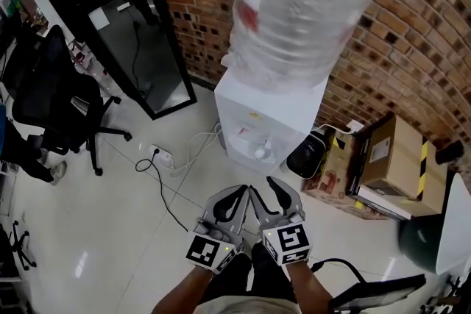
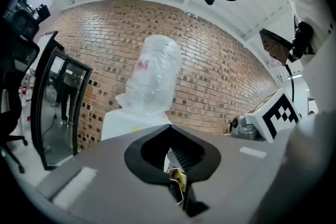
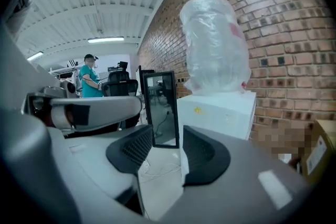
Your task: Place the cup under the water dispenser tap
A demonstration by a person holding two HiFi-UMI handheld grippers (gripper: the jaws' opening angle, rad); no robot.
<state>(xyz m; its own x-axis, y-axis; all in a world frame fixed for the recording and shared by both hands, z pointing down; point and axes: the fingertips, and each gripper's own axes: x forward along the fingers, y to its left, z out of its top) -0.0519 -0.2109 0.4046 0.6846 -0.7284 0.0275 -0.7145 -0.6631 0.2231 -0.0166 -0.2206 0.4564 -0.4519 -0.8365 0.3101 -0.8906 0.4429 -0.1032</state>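
left claw [image 2: 169,126] pressed together, right claw [image 3: 167,131] spread and empty, both facing water dispenser [image 1: 268,114]; cup unseen, locate it first, grip it upright

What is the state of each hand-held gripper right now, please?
Left hand-held gripper: closed, nothing visibly held.
Right hand-held gripper: open, empty.

head view: steeply down, water dispenser [image 1: 268,118] at 12 o'clock | both gripper views: near level, facing the dispenser close
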